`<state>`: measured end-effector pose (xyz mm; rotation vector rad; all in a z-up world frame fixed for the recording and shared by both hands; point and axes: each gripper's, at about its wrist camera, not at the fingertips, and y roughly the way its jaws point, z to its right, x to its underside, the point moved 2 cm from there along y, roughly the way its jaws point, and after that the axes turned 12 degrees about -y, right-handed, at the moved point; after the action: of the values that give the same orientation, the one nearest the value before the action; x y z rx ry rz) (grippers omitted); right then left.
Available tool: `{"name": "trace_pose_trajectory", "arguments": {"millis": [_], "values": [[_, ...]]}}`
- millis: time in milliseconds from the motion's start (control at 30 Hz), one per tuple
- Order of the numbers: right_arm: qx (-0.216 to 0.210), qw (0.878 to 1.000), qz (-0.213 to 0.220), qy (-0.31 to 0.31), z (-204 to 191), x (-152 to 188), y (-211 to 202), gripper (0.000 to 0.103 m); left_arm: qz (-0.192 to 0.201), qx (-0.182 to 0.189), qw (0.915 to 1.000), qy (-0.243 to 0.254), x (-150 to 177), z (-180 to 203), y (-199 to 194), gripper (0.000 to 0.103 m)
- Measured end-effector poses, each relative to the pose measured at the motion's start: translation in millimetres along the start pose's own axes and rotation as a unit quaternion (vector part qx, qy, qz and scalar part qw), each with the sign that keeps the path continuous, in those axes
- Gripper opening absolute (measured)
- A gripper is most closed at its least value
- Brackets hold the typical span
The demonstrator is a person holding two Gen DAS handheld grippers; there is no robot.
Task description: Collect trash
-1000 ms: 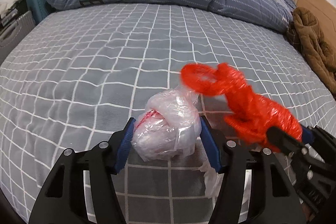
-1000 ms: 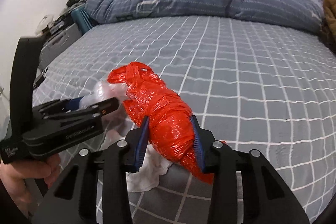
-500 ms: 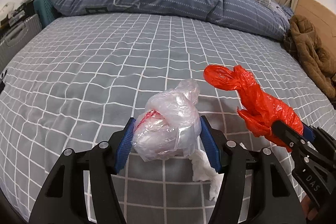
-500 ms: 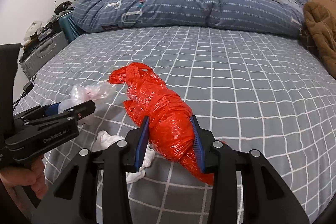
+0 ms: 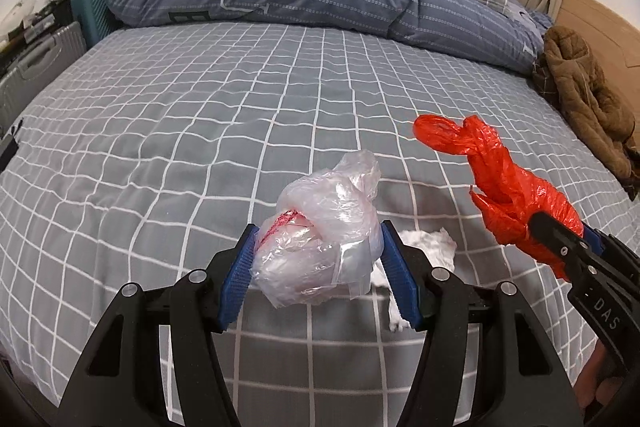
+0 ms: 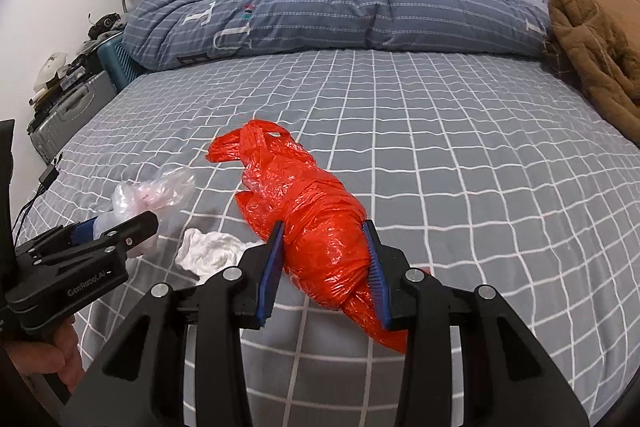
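At lower centre of each wrist view, a clear plastic bag [image 5: 320,251] is clamped in the left gripper [image 5: 318,277] and a red plastic bag [image 6: 320,239] in the right gripper [image 6: 324,275], both now lifted off the bed [image 5: 200,131], while a white tissue [image 6: 212,253] is left lying below.

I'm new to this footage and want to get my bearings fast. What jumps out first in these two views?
The bright red plastic bag stands out most, clamped in the right tongs above the grey checked bed. Beside it, the left tongs grip a crumpled clear plastic bag. A white crumpled tissue lies on the bed between them, not yet picked up.
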<state>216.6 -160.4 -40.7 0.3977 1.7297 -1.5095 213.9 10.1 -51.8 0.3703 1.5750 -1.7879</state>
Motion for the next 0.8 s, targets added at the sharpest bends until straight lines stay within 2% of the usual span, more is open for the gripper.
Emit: {"name": "trace_pose_trajectory", "arguments": {"millis": [333, 800], "values": [[0.028, 1.000, 0.001, -0.001, 2, 9, -22, 0.037, 0.005, 0.008, 1.0000, 0.001, 13, 1, -22, 0.059], [0.032, 0.999, 0.010, 0.004, -1, 21, -50, 0.037, 0.009, 0.012, 0.9999, 0.007, 34, 4, -48, 0.059]]}}
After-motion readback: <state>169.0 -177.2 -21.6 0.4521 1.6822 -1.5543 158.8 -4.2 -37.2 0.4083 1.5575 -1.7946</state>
